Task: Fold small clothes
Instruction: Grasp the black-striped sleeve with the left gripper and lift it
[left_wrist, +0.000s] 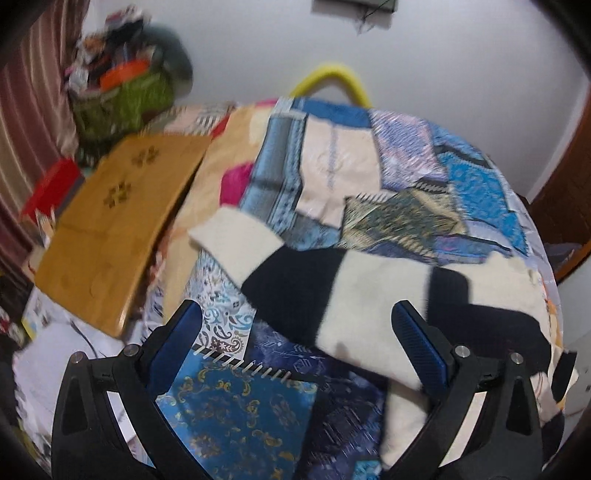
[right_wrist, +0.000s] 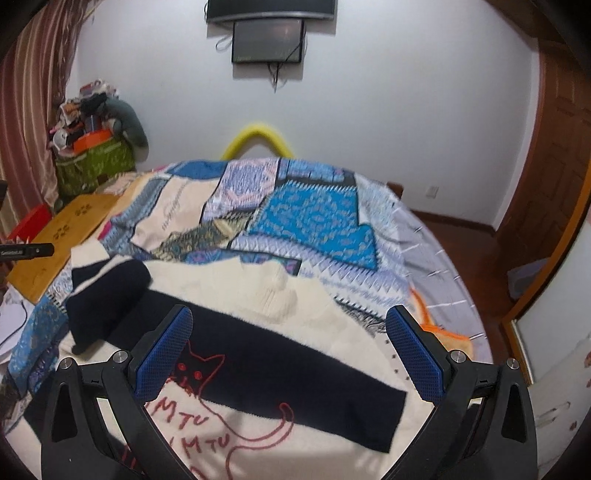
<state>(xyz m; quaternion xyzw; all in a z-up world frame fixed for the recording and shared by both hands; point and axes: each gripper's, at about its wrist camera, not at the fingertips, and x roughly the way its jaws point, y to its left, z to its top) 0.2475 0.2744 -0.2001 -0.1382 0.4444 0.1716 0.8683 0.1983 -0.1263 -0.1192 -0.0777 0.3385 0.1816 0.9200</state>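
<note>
A cream and black striped sweater (left_wrist: 369, 291) lies spread on a patchwork bedspread (left_wrist: 461, 177); one sleeve reaches up to the left. My left gripper (left_wrist: 295, 321) hangs open just above its lower left part, nothing between the blue pads. In the right wrist view the same sweater (right_wrist: 280, 354) fills the foreground, showing a red cat outline with letters, and a sleeve folded over at the left. My right gripper (right_wrist: 288, 332) is open above the black band, holding nothing.
A wooden lap table (left_wrist: 110, 229) lies on the bed's left side. A green basket (right_wrist: 92, 166) piled with clutter stands by the striped curtain. A yellow curved tube (right_wrist: 258, 136) rises behind the bed. A screen (right_wrist: 267, 40) hangs on the white wall.
</note>
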